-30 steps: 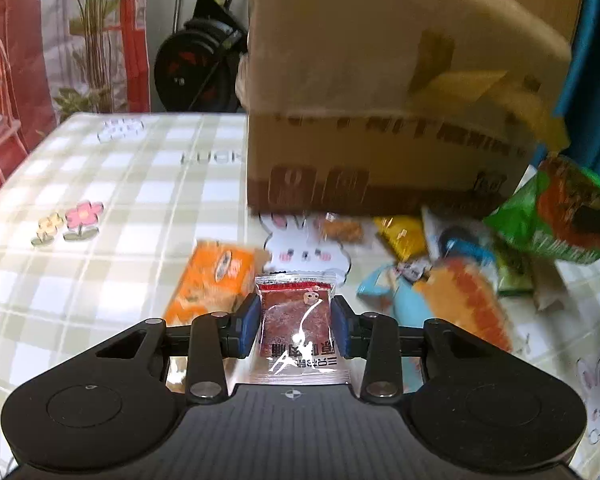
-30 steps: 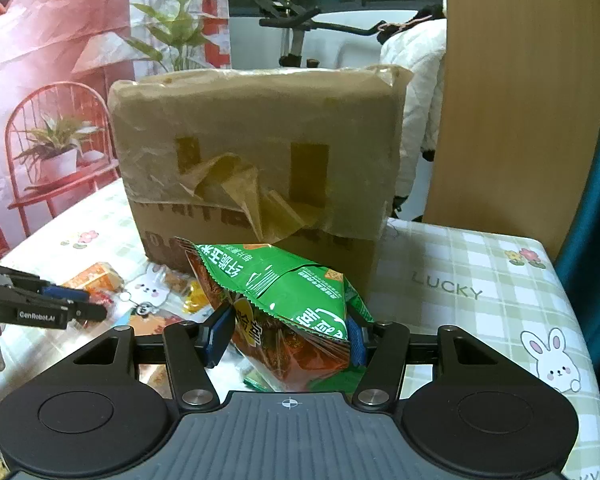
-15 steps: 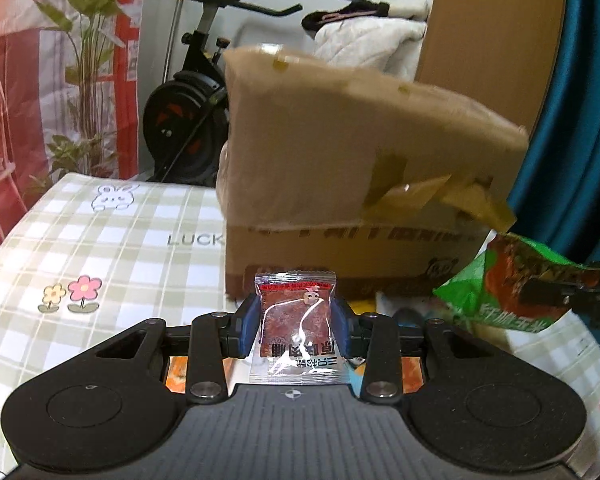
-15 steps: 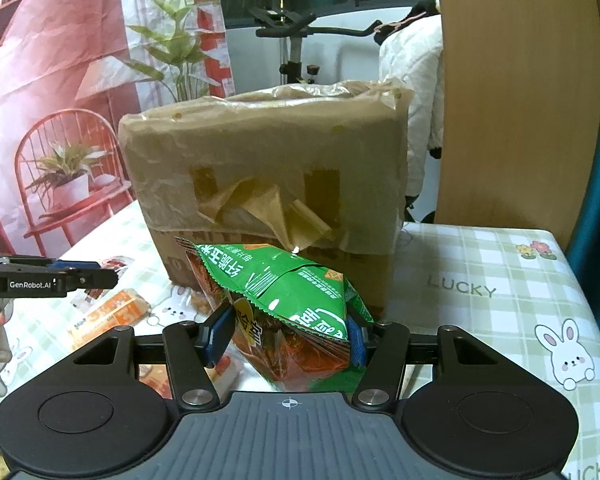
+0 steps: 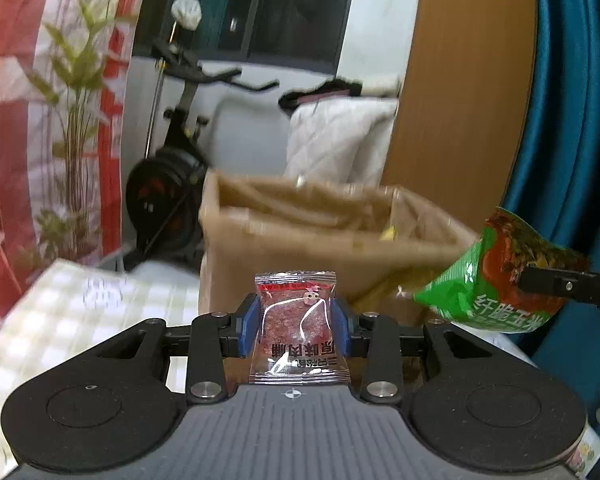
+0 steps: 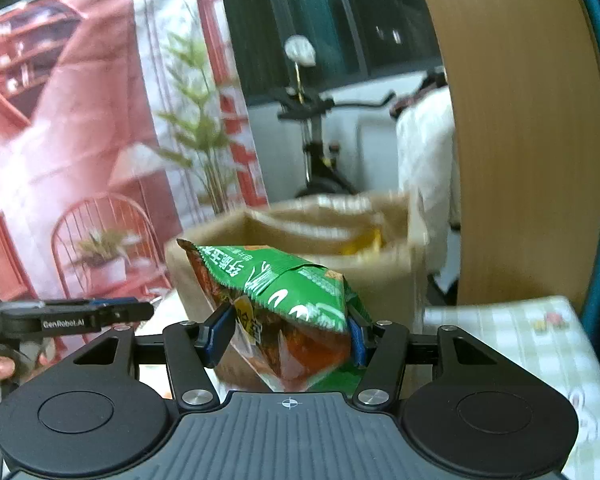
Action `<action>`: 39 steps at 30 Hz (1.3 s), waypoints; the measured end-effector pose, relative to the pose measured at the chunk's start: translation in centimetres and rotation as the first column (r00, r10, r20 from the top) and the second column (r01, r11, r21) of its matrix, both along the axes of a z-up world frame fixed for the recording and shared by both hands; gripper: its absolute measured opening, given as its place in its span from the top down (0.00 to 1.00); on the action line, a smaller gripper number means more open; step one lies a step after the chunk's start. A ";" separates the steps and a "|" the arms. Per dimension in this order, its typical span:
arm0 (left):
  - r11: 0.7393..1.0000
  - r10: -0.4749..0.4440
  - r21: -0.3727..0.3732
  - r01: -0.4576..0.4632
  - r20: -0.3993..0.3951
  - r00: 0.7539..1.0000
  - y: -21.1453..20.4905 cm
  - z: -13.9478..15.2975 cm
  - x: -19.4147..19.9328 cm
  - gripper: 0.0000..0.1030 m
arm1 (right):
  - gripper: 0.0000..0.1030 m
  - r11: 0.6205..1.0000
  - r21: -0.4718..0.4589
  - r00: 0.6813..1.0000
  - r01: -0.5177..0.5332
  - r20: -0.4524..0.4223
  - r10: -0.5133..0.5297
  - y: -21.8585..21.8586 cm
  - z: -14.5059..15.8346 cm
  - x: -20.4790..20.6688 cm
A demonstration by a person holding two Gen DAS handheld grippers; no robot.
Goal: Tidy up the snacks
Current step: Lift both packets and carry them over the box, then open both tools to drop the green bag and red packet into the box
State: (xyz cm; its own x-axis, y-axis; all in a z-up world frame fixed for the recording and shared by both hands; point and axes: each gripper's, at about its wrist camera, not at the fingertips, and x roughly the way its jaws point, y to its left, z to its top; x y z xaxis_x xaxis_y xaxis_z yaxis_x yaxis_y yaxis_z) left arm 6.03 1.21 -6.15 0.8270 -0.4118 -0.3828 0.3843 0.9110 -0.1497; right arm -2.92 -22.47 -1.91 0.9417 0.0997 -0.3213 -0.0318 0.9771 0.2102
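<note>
My left gripper [image 5: 294, 326] is shut on a small clear packet of red dried meat [image 5: 296, 320], held upright in front of an open cardboard box [image 5: 300, 240]. My right gripper [image 6: 286, 330] is shut on a green and red snack bag [image 6: 276, 300], also in front of the cardboard box [image 6: 300, 232], whose open top now shows. In the left wrist view the green bag [image 5: 496, 276] hangs at the right, level with the box rim, with the right gripper's finger [image 5: 560, 284] on it. The left gripper [image 6: 80, 314] shows at the left of the right wrist view.
The box stands on a table with a checked cloth [image 5: 80, 312] [image 6: 540, 336]. Behind it are an exercise bike [image 5: 172, 168], a white quilted cover [image 5: 340, 140], a wooden panel [image 5: 460, 80] and a blue curtain [image 5: 572, 100]. A red backdrop with a plant [image 6: 100, 120] fills the left.
Both grippers have risen with their packets. The box's side filled the views before; now its open top is visible, and the snacks lying on the table have dropped out of sight.
</note>
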 end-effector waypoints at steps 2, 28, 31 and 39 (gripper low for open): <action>1.000 -0.001 -0.003 0.001 0.031 1.000 -0.3 1.0 0.3 0.61 | 0.50 1.000 -0.012 0.999 0.004 0.041 -0.003 -0.4 1.3 0.3; 0.999 0.041 -0.020 -0.041 0.026 0.999 -2.2 3.4 10.9 0.60 | 0.51 0.989 0.148 0.999 -0.014 0.048 0.007 -2.0 3.1 18.2; 0.999 0.031 -0.014 -0.031 -0.013 0.999 -2.4 3.0 12.1 0.54 | 0.41 0.973 0.229 1.000 0.019 -0.018 -0.015 -2.8 0.8 19.3; 1.000 0.013 0.002 -0.012 -0.038 0.999 -1.4 2.6 9.1 0.48 | 0.37 0.988 0.155 1.000 0.014 0.012 -0.016 -3.0 -0.2 14.5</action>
